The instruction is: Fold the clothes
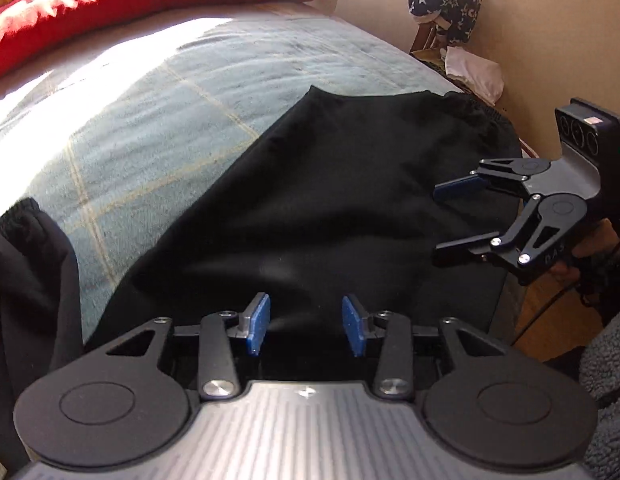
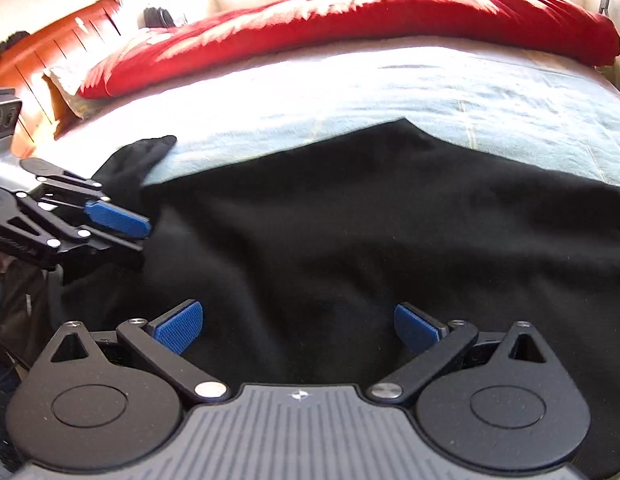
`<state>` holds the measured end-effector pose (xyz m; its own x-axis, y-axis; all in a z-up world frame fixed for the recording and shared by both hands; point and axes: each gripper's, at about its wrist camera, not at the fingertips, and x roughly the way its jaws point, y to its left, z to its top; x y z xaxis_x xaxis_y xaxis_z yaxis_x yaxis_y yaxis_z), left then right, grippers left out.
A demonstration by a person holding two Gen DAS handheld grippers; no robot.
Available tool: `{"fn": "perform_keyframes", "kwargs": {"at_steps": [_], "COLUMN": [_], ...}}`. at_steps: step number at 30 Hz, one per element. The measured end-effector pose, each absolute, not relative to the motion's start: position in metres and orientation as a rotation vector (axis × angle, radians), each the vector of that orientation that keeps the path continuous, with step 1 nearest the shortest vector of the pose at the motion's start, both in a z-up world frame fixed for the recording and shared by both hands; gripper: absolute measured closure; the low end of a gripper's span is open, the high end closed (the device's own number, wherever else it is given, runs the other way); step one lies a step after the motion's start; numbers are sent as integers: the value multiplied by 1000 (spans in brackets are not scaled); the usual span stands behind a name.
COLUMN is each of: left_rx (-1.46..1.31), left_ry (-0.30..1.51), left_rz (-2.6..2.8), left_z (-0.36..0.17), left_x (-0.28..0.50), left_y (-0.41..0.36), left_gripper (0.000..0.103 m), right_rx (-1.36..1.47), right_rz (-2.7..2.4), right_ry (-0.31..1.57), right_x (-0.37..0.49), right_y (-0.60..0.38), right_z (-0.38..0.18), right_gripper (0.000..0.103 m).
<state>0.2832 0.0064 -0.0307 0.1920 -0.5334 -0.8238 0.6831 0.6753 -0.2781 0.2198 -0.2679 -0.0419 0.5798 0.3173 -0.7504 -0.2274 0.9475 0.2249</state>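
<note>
Two grippers over black garment [image 1: 350, 200] spread on bed [image 1: 169, 92]: left gripper [image 1: 305, 328] jaws moderately apart, right gripper [image 2: 297, 328] jaws wide, both holding nothing. Risk: pinching one layer only, dragging cloth off near edge, bunching the fold.

Black garment [image 1: 330, 200] on blue-blanketed bed [image 1: 149, 112]

Red duvet [image 2: 350, 20] on checked bedspread [image 1: 169, 92]
</note>
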Motion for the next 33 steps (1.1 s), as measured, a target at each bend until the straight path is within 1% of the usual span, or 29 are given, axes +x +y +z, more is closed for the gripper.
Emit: {"fn": "perform_keyframes", "kwargs": {"at_steps": [2, 4, 7, 8, 10, 11, 13, 17, 20, 24, 31, 33], "left_rx": [104, 43, 35, 43, 23, 1, -12, -46, -79, -114, -175, -188], "left_ry": [1110, 1128, 1109, 1087, 1055, 1053, 1083, 1108, 1074, 1036, 1059, 1068], "left_rz": [-822, -788, -738, -736, -763, -788, -803, -771, -747, -726, -730, -728], "left_z": [-39, -34, -22, -17, -14, -16, -27, -40, -30, -20, -34, -40], "left_x": [274, 269, 266, 265, 264, 263, 263, 261, 262, 254, 212, 198], "left_y": [24, 37, 39, 36, 30, 28, 21, 18, 23, 30, 35, 36], "left_gripper": [64, 63, 63, 62, 55, 53, 47, 45, 45, 39, 35, 35], "right_rx": [76, 60, 58, 55, 43, 38, 26, -10, -46, -51, -93, -89], "right_rz": [331, 335, 335, 336, 338, 338, 336, 327, 321, 314, 290, 316], "right_ry": [880, 879, 880, 881, 885, 888, 891, 871, 854, 842, 813, 768], "right_x": [215, 215, 218, 218, 220, 221, 221, 217, 215, 213, 206, 198], "right_y": [-268, -268, -267, -267, -265, -264, -262, -257, -254, -253, -247, -245], "right_z": [-45, -46, -48, -48, -47, -46, -46, -50, -51, -52, -48, -40], "right_gripper": [0, 0, 0, 0, 0, 0, 0, 0, 0, 0, 0, 0]}}
